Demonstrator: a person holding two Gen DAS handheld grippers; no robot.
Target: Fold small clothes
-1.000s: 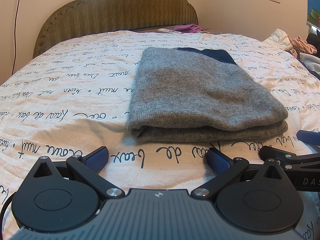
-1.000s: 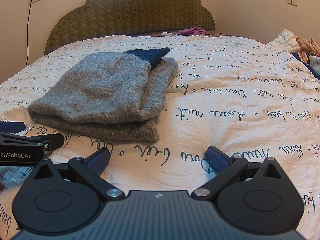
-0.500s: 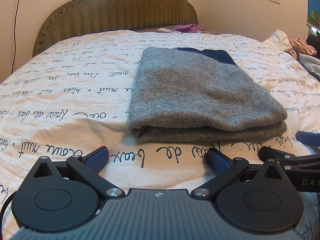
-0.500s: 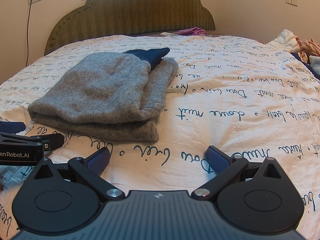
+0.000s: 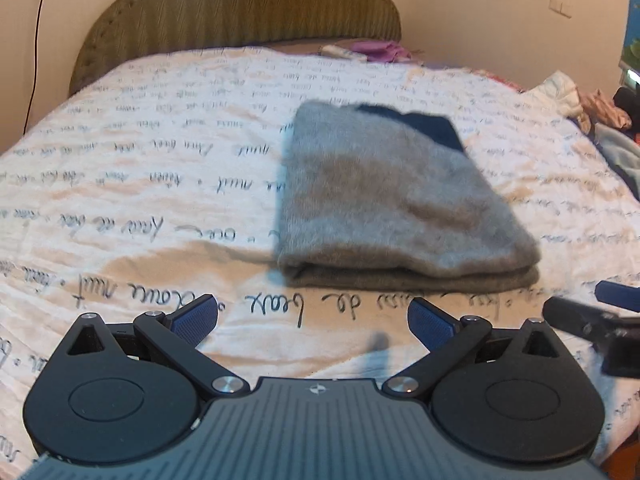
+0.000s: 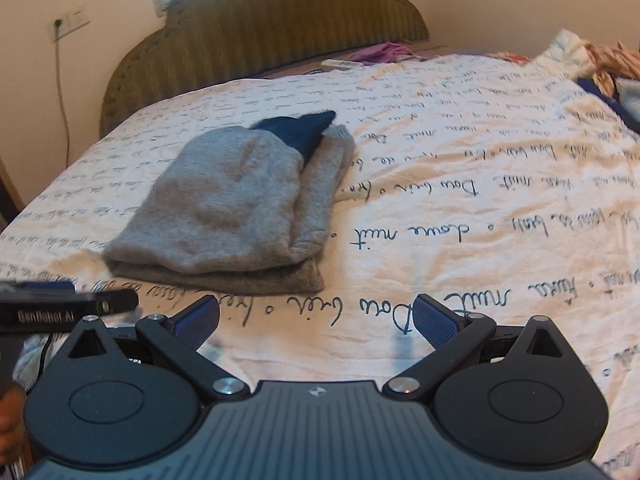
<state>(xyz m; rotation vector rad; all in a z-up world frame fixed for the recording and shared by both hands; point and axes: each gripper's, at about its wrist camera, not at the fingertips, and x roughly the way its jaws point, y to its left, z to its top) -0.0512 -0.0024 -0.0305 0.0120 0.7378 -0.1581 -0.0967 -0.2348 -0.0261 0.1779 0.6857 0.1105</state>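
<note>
A grey knitted garment with a dark blue part at its far end lies folded on the bed, ahead of the left gripper [image 5: 392, 196] and ahead to the left of the right gripper [image 6: 240, 208]. My left gripper [image 5: 312, 318] is open and empty, a little short of the garment's near edge. My right gripper [image 6: 316, 318] is open and empty, near the garment's front right corner. Each gripper's fingertips [image 5: 616, 294] show at the edge of the other's view.
The bed has a white cover with black handwriting print [image 6: 460, 208]. A green padded headboard [image 5: 240, 12] stands at the back. A purple cloth [image 6: 384, 52] lies by the headboard. A pile of clothes [image 5: 592, 108] lies at the bed's right edge.
Both grippers have pulled back and up from the garment, and the views are blurred by motion. The folded garment has not moved. Both grippers stay open.
</note>
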